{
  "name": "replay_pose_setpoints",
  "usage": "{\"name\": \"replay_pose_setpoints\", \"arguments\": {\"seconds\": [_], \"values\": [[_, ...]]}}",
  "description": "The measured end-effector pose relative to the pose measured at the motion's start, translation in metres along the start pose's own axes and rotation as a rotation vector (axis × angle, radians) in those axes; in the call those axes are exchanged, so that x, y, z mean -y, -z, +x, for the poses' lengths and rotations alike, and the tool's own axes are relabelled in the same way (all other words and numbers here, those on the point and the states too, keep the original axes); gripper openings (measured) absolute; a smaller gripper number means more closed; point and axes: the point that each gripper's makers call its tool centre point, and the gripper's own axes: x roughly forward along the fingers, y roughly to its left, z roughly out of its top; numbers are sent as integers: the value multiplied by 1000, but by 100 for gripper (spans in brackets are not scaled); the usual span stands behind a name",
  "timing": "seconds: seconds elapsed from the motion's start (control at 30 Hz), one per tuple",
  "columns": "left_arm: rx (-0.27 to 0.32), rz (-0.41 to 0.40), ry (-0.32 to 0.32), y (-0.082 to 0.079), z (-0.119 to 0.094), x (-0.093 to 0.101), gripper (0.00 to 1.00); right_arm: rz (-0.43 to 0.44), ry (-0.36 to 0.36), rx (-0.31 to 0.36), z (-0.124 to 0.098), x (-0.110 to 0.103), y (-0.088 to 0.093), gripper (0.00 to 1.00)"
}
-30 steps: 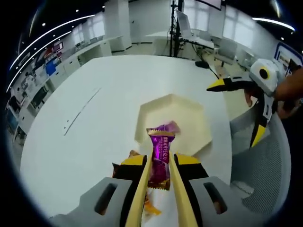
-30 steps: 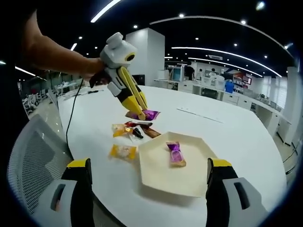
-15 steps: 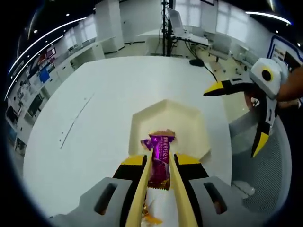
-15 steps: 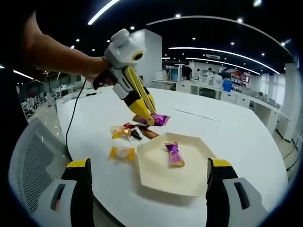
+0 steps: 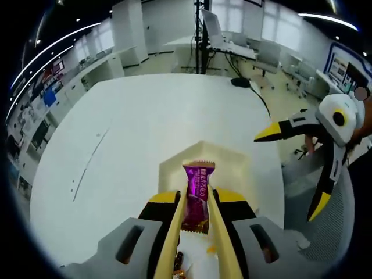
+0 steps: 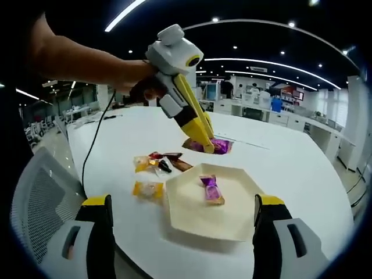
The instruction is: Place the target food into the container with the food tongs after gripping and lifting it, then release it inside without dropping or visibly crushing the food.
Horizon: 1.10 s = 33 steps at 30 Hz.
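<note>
My left gripper [image 5: 196, 187] is shut on a purple wrapped candy [image 5: 197, 192], which stands upright between the yellow tong fingers. In the right gripper view, the left gripper [image 6: 208, 145] holds that candy [image 6: 220, 145] in the air above the far edge of the cream hexagonal tray [image 6: 186, 218]. A second purple candy [image 6: 210, 189] lies inside the tray. My right gripper [image 6: 183, 200] is wide open near the tray's front edge, with nothing between its jaws. From the left gripper view, it [image 5: 293, 165] hovers open to the right of the tray [image 5: 238, 165].
Loose wrapped candies lie on the white table left of the tray: a yellow one [image 6: 148, 189], another yellow one [image 6: 142, 162] and a dark one [image 6: 173, 163]. A grey mesh chair [image 6: 38, 197] stands at the table's edge. A black cable [image 6: 92, 142] crosses the table.
The left gripper has carried the purple candy away from the loose candies, up and over the tray's far edge. The right gripper stays open in about the same place.
</note>
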Motion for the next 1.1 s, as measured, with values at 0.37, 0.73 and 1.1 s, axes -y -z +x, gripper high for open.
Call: {"name": "replay_pose_setpoints", "arguments": {"seconds": [0.37,0.73,1.1], "values": [[2,33,16,-18,1,9,19,6,0,-3,-1,-1,0,99],[3,33,23,-21,3,14,19,-4,1,-17,0,-1,2,99],[43,40,23,-24,3,11,23,-6,-3,-19,1,-2,3,99]]}}
